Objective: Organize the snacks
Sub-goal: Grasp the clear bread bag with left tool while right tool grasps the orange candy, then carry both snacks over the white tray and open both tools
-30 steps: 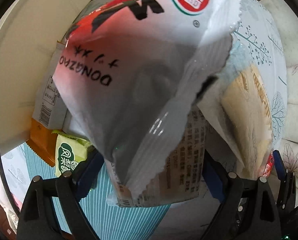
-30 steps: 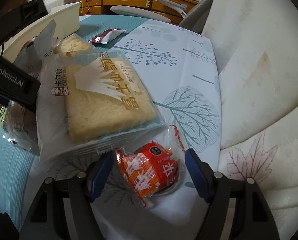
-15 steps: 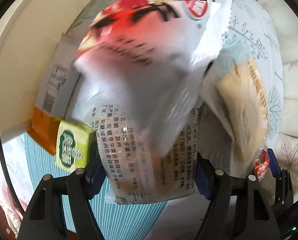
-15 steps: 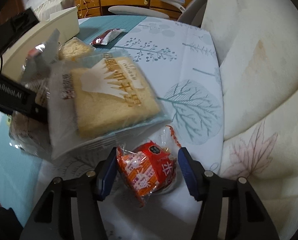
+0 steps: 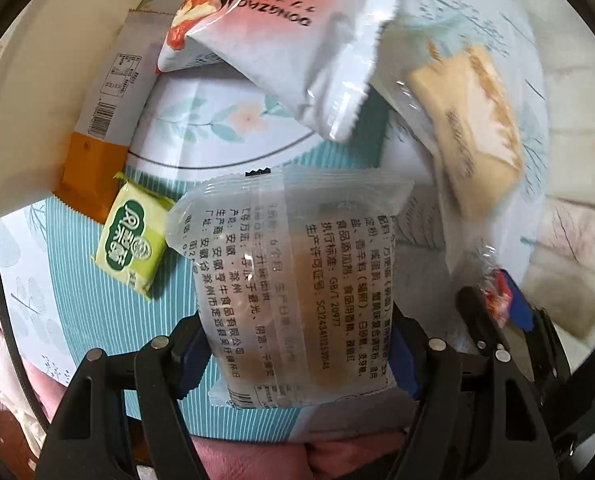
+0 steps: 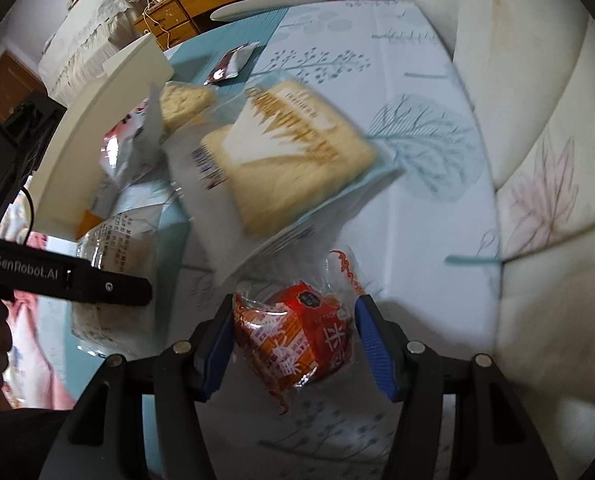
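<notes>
Pastry pack (image 5: 297, 280), clear wrap w/ printed text, sits center-bottom of left view, pinched in my left claw (image 5: 297, 354), blue pads on both its sides. Green snack packet (image 5: 133, 236) just left of it on the surface (image 5: 73, 280), touching an orange-white pack (image 5: 97, 136) further upper left. White-red bag (image 5: 297, 48) at top of frame; blurred cake pack (image 5: 473, 136) at upper right. In right view, red-orange snack (image 6: 297, 344) lies bottom center between the pads of my right claw (image 6: 295, 344); left pad touches it, right pad has a slight gap, so can't tell if it's gripped. Cake pack above it, small dark red packet (image 6: 231, 62) at top.
</notes>
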Available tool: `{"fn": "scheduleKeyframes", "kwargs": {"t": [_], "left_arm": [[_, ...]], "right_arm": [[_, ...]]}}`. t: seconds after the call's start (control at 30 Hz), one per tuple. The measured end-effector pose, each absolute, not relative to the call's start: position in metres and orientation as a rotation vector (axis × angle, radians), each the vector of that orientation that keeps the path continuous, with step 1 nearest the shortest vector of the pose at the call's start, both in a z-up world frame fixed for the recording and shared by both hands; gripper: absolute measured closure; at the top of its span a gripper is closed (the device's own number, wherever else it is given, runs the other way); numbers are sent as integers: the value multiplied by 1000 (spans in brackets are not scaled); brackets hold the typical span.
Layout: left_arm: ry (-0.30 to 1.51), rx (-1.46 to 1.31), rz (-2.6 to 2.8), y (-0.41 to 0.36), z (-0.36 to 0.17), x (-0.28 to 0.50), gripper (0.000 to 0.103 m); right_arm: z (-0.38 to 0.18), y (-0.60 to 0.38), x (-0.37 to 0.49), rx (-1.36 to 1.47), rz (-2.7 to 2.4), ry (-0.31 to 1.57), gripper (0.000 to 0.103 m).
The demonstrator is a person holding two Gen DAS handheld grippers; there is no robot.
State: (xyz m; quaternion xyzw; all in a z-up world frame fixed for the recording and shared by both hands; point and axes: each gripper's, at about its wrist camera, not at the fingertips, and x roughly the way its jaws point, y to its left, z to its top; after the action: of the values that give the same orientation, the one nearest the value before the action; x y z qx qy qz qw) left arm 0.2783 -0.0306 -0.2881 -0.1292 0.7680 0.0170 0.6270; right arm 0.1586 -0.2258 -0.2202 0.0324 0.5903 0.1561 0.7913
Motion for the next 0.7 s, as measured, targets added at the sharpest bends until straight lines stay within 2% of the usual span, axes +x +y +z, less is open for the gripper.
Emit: {"fn": "scheduleKeyframes", "kwargs": {"t": [0.13,0.23,0.7], "left_arm": [[1736,-260,0,-31,-273,266,30],[1724,-262,-25,-41,-258,262,30],[1641,-250,-118,21,-170,241,30]], "right_arm": [[-216,-219,151,118,375,1284,45],[-207,-210,146,126,409,1271,52],[-179,-160,137,156,423,1210,58]]}}
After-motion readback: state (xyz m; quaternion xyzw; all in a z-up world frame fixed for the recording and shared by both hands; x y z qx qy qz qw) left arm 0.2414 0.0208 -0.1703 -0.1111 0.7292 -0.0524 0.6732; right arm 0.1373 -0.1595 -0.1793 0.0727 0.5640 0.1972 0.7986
